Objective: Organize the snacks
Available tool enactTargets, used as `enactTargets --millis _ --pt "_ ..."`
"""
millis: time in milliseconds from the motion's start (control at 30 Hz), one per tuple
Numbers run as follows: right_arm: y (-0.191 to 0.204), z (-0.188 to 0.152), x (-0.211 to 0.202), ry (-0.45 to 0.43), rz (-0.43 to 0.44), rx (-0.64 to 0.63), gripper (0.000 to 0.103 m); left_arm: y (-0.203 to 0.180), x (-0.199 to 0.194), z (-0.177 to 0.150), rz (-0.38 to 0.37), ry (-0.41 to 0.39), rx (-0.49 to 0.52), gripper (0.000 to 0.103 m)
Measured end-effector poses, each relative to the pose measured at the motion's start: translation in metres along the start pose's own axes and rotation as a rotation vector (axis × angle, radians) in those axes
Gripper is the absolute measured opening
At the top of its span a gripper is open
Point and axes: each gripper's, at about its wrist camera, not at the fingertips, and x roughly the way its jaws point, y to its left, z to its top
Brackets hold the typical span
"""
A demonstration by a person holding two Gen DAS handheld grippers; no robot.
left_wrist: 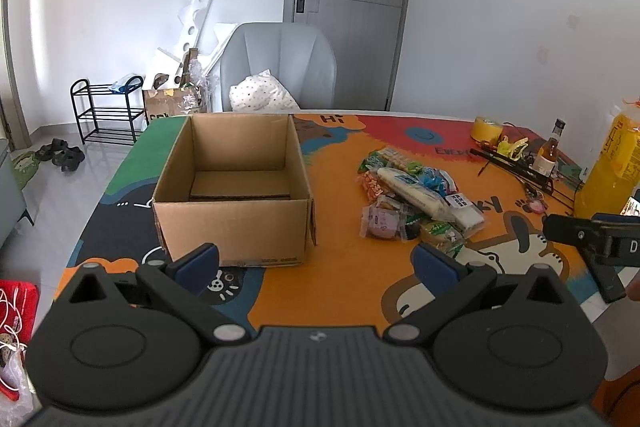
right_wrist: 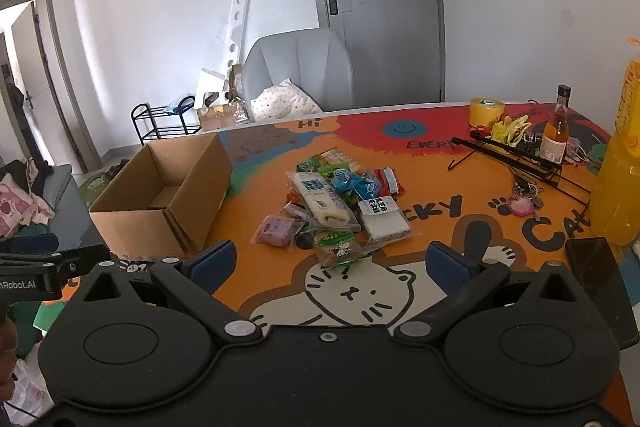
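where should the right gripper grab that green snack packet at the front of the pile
Take the green snack packet across its short width at the near end, coming from above with the right gripper. It lies flat at the pile's front edge, nearest the open fingers, with bare mat in front and nothing on top.

Two near-edge wrist views, sharing box [left_wrist: 232,187] and snacks [right_wrist: 332,203]

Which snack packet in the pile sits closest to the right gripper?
The green-and-white packet at the pile's near edge, just ahead of the open right gripper. The purple packet and white packet lie farther back.
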Motion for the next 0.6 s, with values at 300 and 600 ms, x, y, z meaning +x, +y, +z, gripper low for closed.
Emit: enactTargets --millis 300,600 --pt "-0.0004 -0.0004 0.0012 0.001 -0.006 0.006 0.103 -0.0037 -0.0016 -0.0023 -0.007 -0.006 0.021 0.103" --pt "0.0000 -0.0018 0.0014 0.006 -0.007 0.006 0.103 -0.0021 0.0008 -0.0024 -0.008 0.000 0.010 0.103"
